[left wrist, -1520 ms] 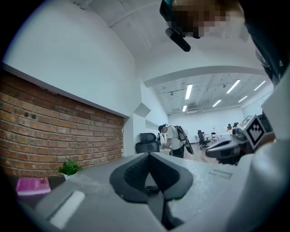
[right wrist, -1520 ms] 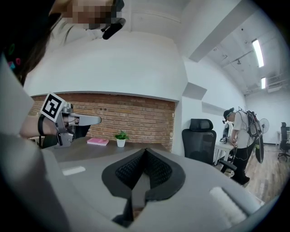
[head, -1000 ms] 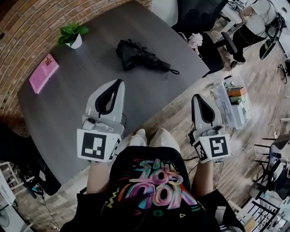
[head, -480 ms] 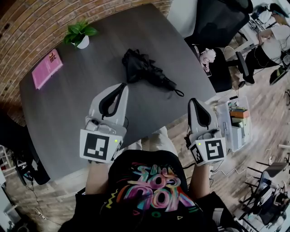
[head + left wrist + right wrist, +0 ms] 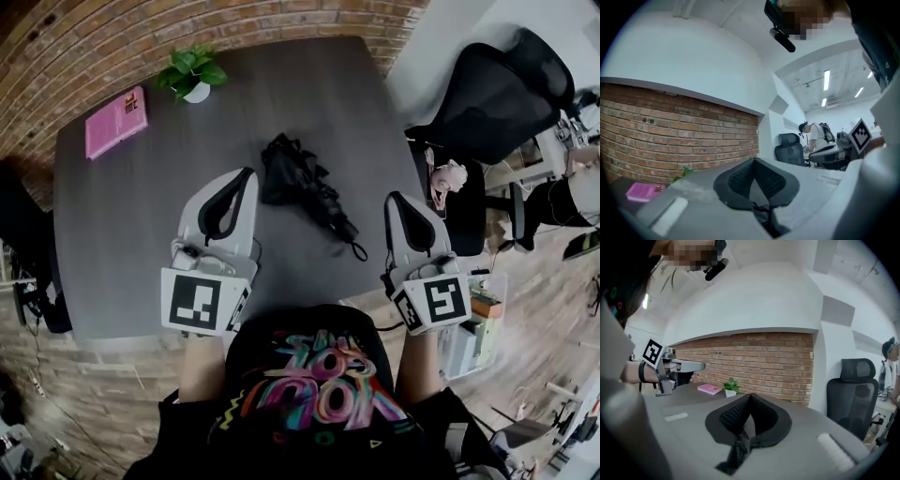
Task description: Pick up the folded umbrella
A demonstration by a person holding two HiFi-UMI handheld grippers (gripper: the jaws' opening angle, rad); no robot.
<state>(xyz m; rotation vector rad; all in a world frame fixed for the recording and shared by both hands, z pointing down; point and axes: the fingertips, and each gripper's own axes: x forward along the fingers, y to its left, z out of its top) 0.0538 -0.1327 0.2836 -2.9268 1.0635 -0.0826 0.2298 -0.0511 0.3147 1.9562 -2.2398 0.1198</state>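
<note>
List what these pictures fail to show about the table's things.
- Umbrella: in neither gripper view; bodies of the left gripper and right gripper fill those frames' lower halves.
- Pink book: cover print too small to read in every view.
- Table: near edge partly behind the person's torso, head view.

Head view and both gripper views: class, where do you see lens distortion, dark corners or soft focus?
Head view: fisheye bows the table edges and brick wall. Left gripper view: black corners; the left gripper, close up, looks soft. Right gripper view: black corners too; potted plant looks sharp.
</note>
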